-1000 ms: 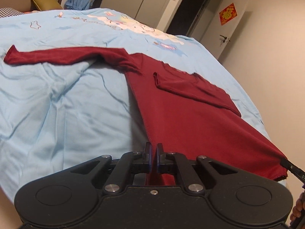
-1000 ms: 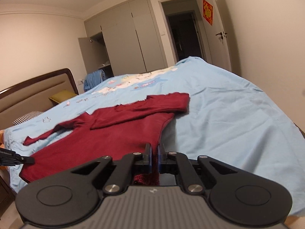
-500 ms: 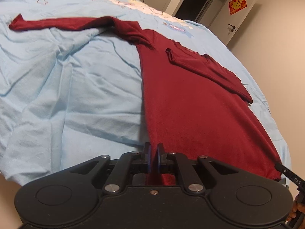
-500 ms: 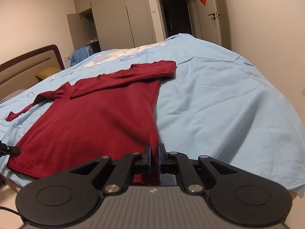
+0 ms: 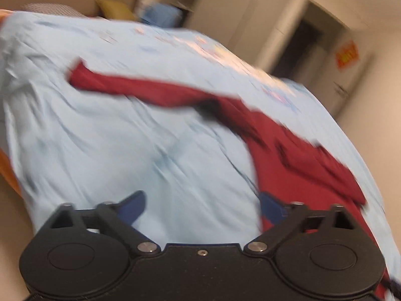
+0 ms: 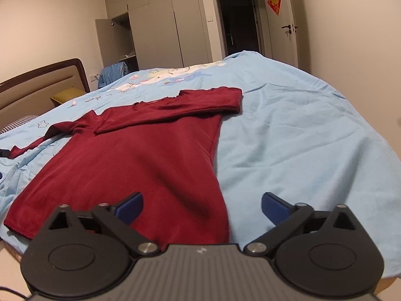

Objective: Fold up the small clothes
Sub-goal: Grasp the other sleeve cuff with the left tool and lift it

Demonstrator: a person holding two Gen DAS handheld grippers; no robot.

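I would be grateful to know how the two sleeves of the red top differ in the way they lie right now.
The right sleeve is folded across the chest of the red top; the left sleeve stretches straight out over the blue bedsheet. The right sleeve rests on the top's own fabric, whereas the left sleeve lies on the sheet alone. Both lie flat, and neither is gripped.

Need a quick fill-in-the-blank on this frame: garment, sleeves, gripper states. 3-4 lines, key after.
1. The shirt lying on the bed sheet is dark ____ in colour.
2. The right gripper has its jaws ____.
3. The left gripper has its jaws ____.
4. One sleeve is folded across the shirt's ____.

Missing words: red; open; open; chest
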